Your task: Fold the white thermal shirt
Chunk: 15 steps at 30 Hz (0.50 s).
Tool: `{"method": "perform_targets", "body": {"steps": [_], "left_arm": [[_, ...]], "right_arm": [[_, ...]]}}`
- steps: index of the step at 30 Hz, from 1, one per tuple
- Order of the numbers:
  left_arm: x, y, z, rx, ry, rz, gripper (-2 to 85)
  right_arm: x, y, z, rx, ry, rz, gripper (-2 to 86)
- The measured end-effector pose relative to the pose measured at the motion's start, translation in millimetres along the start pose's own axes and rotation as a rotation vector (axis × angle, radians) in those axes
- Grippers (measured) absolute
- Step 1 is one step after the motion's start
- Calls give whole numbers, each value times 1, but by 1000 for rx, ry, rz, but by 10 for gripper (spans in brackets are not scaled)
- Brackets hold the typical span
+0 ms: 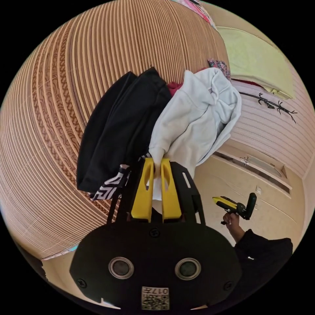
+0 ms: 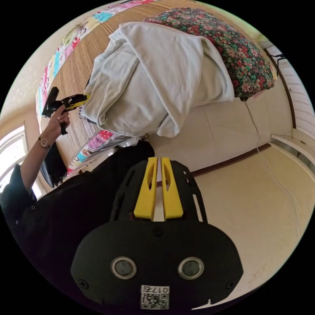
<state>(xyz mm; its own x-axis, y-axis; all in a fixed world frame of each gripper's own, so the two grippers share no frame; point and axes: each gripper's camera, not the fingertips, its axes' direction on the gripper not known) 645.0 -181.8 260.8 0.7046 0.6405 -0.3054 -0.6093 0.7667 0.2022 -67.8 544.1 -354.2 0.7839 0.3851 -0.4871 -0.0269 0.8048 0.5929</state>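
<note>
A: Left hand-held gripper (image 1: pixel 157 163): jaws pinched on an edge of the white shirt (image 1: pixel 197 121).

B: And the shirt?

A: Bunched on the striped bed (image 1: pixel 65 98), just beside the black garment (image 1: pixel 121 131).

B: Right hand-held gripper (image 2: pixel 157 161)?

A: Jaws nearly together, gripping nothing, off the bed, apart from the shirt.

A bed under a tan striped woven mat (image 1: pixel 65 108) stands on a cream tiled floor (image 2: pixel 256 210). Daylight enters through a bright window (image 2: pixel 10 154). A floral patterned pillow (image 2: pixel 242 55) lies on the bed.
</note>
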Motion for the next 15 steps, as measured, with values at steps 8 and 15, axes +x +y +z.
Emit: {"method": "perform_targets", "body": {"steps": [8,15], "left_arm": [[43,57,-28,34,106,78,7],[60,99,-50,10,183,114,-2]], "right_arm": [[-85,-166,-65,388,182,-181,124],[-90,-218,-71,256,234,-58,43]]}}
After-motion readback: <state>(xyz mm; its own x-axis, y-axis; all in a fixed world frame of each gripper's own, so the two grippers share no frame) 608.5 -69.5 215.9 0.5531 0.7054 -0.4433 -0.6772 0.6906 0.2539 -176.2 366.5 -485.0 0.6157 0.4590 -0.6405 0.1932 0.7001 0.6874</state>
